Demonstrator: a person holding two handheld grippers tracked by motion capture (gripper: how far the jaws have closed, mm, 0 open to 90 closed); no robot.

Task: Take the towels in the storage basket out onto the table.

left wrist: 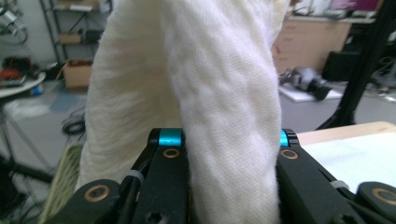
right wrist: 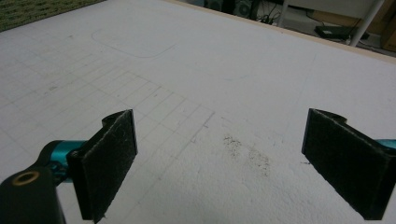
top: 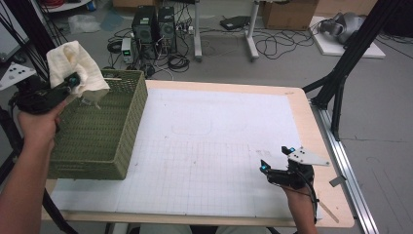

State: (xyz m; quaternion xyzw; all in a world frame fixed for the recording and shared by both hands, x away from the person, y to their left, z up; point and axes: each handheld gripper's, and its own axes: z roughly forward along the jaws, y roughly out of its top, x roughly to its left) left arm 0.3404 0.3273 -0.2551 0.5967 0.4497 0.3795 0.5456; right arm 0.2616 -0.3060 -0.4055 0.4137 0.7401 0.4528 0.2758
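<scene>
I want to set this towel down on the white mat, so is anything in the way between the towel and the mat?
The cream towel hangs from the left gripper, shut on it, above the green basket. The basket's right wall stands between towel and white mat; held above the rim, the towel should probably clear it. The right gripper is open at the near right.

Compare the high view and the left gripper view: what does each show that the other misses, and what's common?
High view: the whole green basket at the table's left, the white grid mat, and the right gripper low over the mat with its jaws apart and nothing between them.

Left gripper view: a close look at the pads pressing on a thick fold of the white cloth, plus shelves and a cabinet in the room behind.

Both: the left gripper shut on the cloth, held up above the basket, with a strip of basket rim and table edge.
</scene>
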